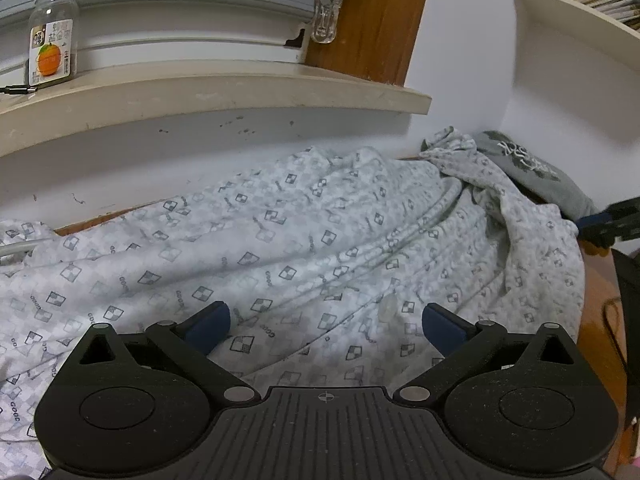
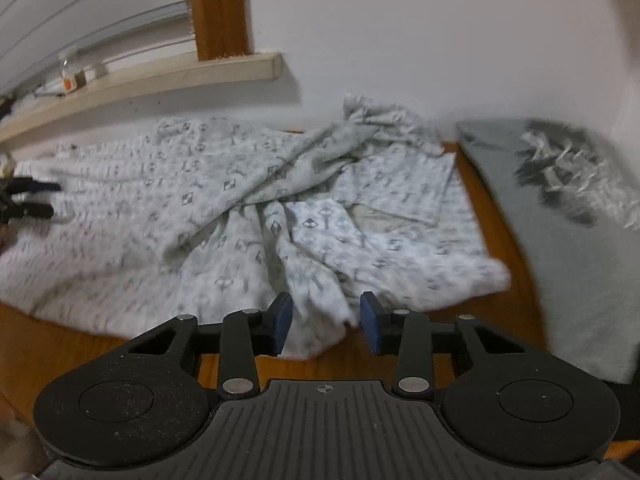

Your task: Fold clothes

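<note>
A white garment with a grey checked-square print (image 1: 280,248) lies spread and rumpled over a wooden table (image 1: 598,320). Low over its near part, my left gripper (image 1: 326,326) is open wide, with its blue pads apart and nothing pinched. The right wrist view shows the same garment (image 2: 168,216) with its bunched end and a folded flap (image 2: 400,184). At the garment's near edge, my right gripper (image 2: 326,320) is partly open with a fold of the cloth (image 2: 320,304) lying between its pads; a small gap shows at the right pad. The picture is blurred.
A folded grey shirt with a dark print (image 2: 568,248) lies to the right of the garment, against the white wall. A window sill (image 1: 200,92) carries a jar with an orange label (image 1: 52,36). A bookshelf (image 1: 580,28) stands at the upper right.
</note>
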